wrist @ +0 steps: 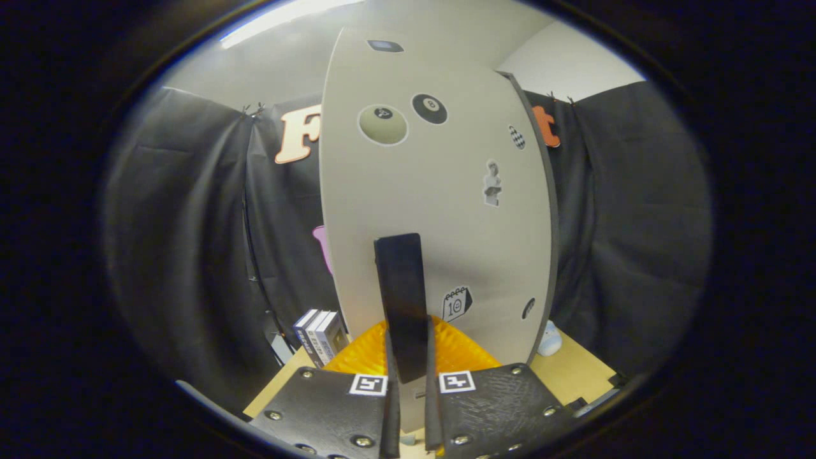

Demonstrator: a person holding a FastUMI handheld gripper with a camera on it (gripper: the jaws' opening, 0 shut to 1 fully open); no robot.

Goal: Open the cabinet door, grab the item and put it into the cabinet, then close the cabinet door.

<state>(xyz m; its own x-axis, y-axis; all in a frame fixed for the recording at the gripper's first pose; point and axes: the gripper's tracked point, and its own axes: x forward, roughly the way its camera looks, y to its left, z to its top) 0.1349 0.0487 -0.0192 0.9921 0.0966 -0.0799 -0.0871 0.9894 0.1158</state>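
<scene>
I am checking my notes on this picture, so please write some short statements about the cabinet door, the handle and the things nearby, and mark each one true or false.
1. The gripper has its fingers on either side of the black handle of the cabinet door. True.
2. The door carries no stickers. False: several are on it, among them a black billiard-ball sticker.
3. Small boxes stand to the left of the door. True.
4. The thing just behind the fingers is blue. False: an orange ribbed item lies there.

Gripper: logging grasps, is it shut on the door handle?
Yes. The gripper is shut on the black handle of the cabinet door, both fingers pressing it.
</scene>
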